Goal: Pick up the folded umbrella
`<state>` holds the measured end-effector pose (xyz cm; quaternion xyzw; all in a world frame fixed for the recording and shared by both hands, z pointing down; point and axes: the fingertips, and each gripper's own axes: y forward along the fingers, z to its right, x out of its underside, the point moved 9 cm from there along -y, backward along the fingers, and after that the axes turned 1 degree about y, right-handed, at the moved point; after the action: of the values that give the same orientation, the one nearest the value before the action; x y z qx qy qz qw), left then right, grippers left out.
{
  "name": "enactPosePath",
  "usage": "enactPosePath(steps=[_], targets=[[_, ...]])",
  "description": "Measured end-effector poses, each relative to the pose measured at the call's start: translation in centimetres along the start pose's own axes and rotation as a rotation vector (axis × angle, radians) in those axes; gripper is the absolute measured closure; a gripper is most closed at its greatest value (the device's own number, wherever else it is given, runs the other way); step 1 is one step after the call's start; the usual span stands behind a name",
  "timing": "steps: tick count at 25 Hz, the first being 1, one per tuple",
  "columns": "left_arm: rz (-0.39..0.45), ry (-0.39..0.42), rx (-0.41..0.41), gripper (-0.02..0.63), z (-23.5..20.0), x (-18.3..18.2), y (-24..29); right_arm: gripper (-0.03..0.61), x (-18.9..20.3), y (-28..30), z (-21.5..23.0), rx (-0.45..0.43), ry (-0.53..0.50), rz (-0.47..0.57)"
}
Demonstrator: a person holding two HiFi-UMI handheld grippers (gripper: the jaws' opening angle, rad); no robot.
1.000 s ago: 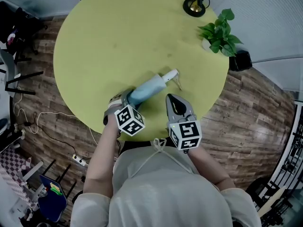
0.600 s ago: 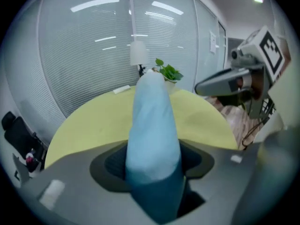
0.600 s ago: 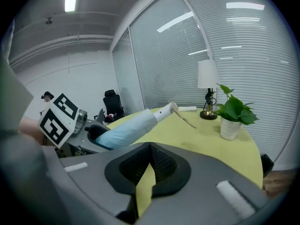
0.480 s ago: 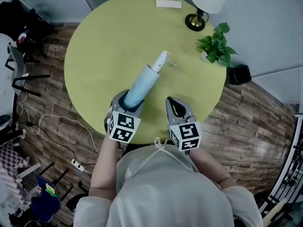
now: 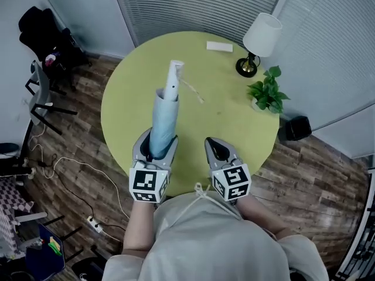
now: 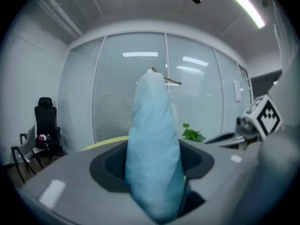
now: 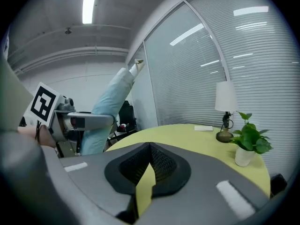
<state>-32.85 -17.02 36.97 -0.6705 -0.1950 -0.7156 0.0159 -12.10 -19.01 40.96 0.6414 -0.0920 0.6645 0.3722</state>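
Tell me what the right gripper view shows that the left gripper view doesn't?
Only the right gripper view: the lamp, a white block on the table, and the marker cube on the left claw. Only the left gripper view: the cube on the right claw. Both: the folded umbrella clamped in the left claw, the plant, the table.

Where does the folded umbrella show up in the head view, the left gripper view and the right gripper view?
Head view: the folded umbrella is left of centre, sticking out of the left gripper.
Left gripper view: dead centre, clamped between the jaws.
Right gripper view: upper left, slanting upward.
Shared landmark: the potted plant, right of the umbrella in all three views.
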Motion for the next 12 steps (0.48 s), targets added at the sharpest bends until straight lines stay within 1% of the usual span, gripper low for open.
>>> enactPosePath(steps=[2,5,7,9,12], targets=[[0.061,-0.056,-0.029,0.327,-0.7,-0.9,-1.2,0.579,-1.1,-0.2,-0.9,-0.03,-0.031,0.019],[0.123,-0.084,-0.076,0.327,-1.3,-2.0,-2.5,0.58,-3.0,-0.6,-1.9,-0.048,-0.076,0.058],[0.16,-0.102,-0.087,0.327,-1.5,-2.4,-3.4,0.58,-4.0,-0.9,-2.6,-0.056,-0.116,0.077],[0.183,-0.111,-0.093,0.327,-1.8,-2.6,-4.2,0.58,-4.6,-1.1,-3.3,-0.072,-0.148,0.091],[0.188,-0.098,-0.106,0.327,-1.8,-2.8,-4.6,0.58,-4.9,-1.3,-3.8,-0.086,-0.161,0.101]])
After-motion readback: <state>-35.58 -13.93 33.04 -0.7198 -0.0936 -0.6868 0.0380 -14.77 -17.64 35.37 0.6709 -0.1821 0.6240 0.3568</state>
